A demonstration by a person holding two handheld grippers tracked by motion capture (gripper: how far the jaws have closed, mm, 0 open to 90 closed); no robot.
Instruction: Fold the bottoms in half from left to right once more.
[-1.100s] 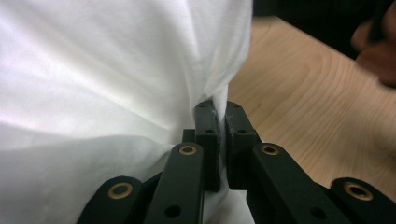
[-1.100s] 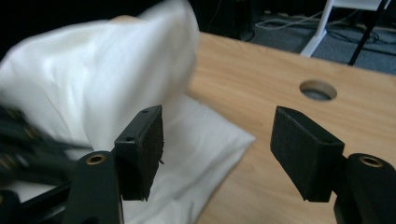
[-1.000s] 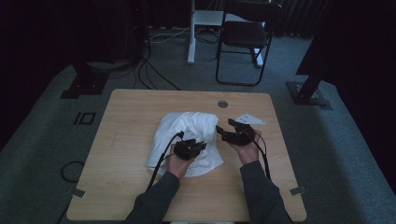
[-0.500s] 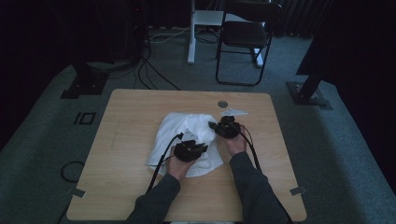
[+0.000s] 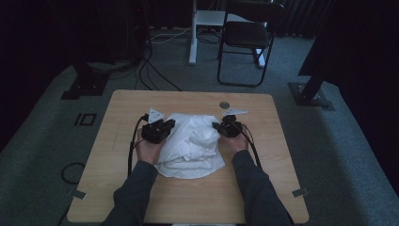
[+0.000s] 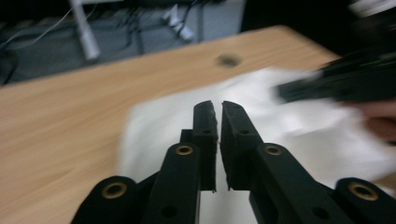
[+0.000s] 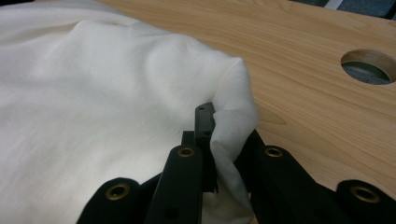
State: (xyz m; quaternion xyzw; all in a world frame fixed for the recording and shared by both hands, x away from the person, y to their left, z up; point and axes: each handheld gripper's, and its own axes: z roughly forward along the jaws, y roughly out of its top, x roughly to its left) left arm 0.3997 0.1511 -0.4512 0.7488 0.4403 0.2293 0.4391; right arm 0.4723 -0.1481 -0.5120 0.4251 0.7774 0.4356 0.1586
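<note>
Gripping a fold of the white cloth [image 7: 116, 107], the right tool [image 7: 219, 140] has its jaws clamped on the fabric, which bunches up and drapes over the right-hand jaw in the right gripper view. Those jaws have just been closing, and the cloth sits squarely between them. Just past the fold, at the upper right of that frame, a round hole [image 7: 369, 65] opens in the wooden tabletop [image 7: 303, 93].

Over in the high view, the cloth [image 5: 193, 143] lies crumpled at the middle of the tabletop [image 5: 263, 188], with the right tool [image 5: 225, 128] at the cloth's right edge and the left tool [image 5: 162, 128] at its left edge. Both forearms, in dark sleeves, come up from the bottom of the frame. A folding chair [image 5: 247, 37] stands on the grey floor at the top of the picture, beyond the tabletop.

The left tool [image 6: 218, 116] shows its jaws drawn nearly together, a thin slit between them, and nothing caught in that slit. They point toward the cloth [image 6: 154, 135], which spreads blurred across the centre and right of the left gripper view. The right tool [image 6: 345, 81] appears as a dark smear at the right edge there.
</note>
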